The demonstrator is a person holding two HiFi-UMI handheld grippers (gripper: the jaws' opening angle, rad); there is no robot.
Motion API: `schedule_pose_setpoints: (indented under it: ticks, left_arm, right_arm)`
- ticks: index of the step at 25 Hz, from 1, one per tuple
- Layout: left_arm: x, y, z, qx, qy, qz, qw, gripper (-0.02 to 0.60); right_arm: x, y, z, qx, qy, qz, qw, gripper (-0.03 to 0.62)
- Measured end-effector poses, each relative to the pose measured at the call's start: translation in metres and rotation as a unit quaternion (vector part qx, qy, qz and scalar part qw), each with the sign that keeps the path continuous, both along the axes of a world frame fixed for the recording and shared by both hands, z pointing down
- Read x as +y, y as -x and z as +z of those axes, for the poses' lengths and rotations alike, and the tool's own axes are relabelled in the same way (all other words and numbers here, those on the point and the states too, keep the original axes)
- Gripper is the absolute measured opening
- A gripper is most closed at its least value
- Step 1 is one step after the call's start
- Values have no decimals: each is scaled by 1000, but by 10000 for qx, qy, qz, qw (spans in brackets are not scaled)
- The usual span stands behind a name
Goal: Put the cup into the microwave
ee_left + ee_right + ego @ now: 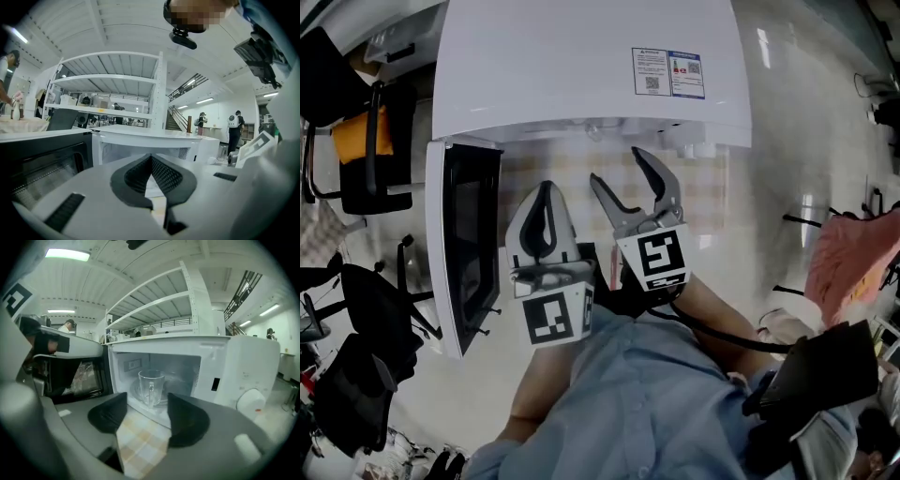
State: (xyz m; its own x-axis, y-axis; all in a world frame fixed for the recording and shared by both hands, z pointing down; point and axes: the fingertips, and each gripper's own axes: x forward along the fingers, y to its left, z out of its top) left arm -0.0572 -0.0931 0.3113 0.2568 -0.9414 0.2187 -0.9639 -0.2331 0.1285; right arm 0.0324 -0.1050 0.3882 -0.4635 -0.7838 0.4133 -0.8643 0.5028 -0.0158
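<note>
Since the cup (151, 386) already stands upright inside the microwave (241, 366), at centre frame of the right gripper view, the placing itself looks done. It rests on what looks like the turntable plate (131, 397), handle toward the camera.

Right gripper (146, 401): jaws apart, nothing between the pads. The cup is beyond them, inside the cavity, untouched.

Left gripper (151, 159): jaws together at the tips, holding nothing.

Head view: both grippers at lower centre, in front of the oven's opening, above a checked cloth (140, 441). Door (464, 244) swung wide open at left of frame.

Judgement: the one step the task names is complete. What is left, if anything, is getting the grippers clear. The task does not ask for the door to be shut. Risk is small: a jaw could knock the cup only if the right gripper reached into the cavity.
</note>
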Motion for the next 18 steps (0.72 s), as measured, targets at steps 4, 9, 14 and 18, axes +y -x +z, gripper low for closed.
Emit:
schedule_pose_setpoints:
  ticks: [4,9,14,18]
  left_arm:
    - [-2,-8,1,-37,20,105,9999,6]
    - [-15,-14,11,-19,94,261,9996,6]
    - [-29,-22,36,40,402,488,9980,6]
    - [-40,-19,51,113,561,499,9971,6]
  right_arm:
    - [1,5,-2,-36,-14,-43,10000,2]
    - [-9,18,7,-52,117,-122,9998,2]
    - [-22,33,29,-63,354,-195,9992,2]
    - [-34,43,50,-65,560,-229,9981,2]
